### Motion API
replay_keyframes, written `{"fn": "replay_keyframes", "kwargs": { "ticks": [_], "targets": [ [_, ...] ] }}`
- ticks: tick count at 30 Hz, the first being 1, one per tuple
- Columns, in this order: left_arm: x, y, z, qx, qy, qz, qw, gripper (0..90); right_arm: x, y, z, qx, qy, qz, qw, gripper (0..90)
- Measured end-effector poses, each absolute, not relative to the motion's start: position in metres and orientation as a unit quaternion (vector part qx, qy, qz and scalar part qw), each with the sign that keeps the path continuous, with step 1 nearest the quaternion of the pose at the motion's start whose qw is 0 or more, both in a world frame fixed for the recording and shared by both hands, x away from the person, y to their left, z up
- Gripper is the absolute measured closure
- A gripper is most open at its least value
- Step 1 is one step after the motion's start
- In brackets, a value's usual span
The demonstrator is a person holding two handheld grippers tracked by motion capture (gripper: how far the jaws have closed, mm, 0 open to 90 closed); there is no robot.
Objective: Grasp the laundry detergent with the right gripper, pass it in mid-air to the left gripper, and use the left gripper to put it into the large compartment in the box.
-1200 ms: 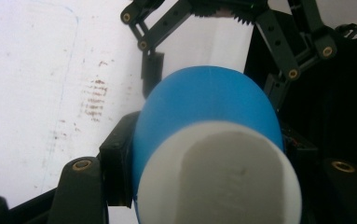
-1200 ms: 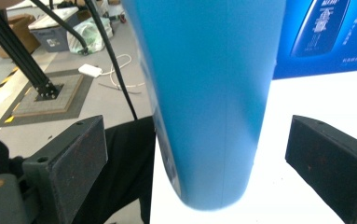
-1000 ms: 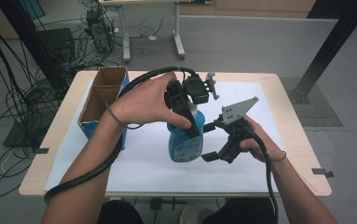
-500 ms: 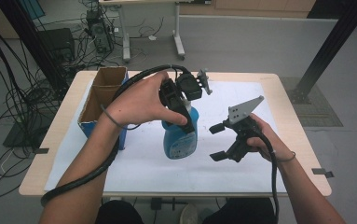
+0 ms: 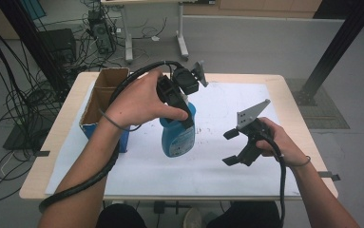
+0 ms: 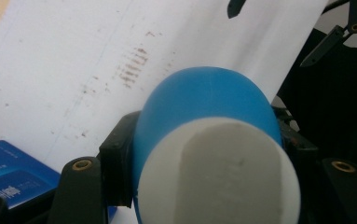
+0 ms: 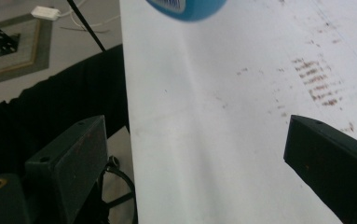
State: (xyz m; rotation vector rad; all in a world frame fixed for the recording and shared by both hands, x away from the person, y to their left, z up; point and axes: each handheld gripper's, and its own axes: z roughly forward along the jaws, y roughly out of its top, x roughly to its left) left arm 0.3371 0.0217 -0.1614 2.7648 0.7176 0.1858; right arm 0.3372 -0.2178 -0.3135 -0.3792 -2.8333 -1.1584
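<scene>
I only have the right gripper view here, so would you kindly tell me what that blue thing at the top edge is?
Observer: It is a blue bottle with a label, held in the air above the white sheet by the left gripper.
Operator: Thank you. How is it gripped?
Observer: In the left gripper view the two jaws press on either side of the bottle just below its white cap.
Operator: And where does my right gripper sit relative to it?
Observer: In the high view the right gripper hangs open beside the bottle, apart from it, with nothing between its jaws.
Operator: Anything else nearby?
Observer: An open cardboard box stands on the bottle's far side.
</scene>
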Motion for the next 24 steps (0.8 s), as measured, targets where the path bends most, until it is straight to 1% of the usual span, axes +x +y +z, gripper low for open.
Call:
{"fn": "replay_keyframes", "kwargs": {
  "ticks": [12, 24],
  "targets": [
    [0.345, 0.034, -0.159, 0.944, 0.289, 0.067, 0.142, 37.6, 0.338, -0.224, -0.323, -0.138, -0.948, -0.286, 0.027, 9.2],
    [0.351, 0.042, -0.156, 0.937, 0.314, 0.072, 0.138, 37.6, 0.348, -0.232, -0.333, -0.175, -0.96, -0.219, 0.029, 8.5]
  ]
}}
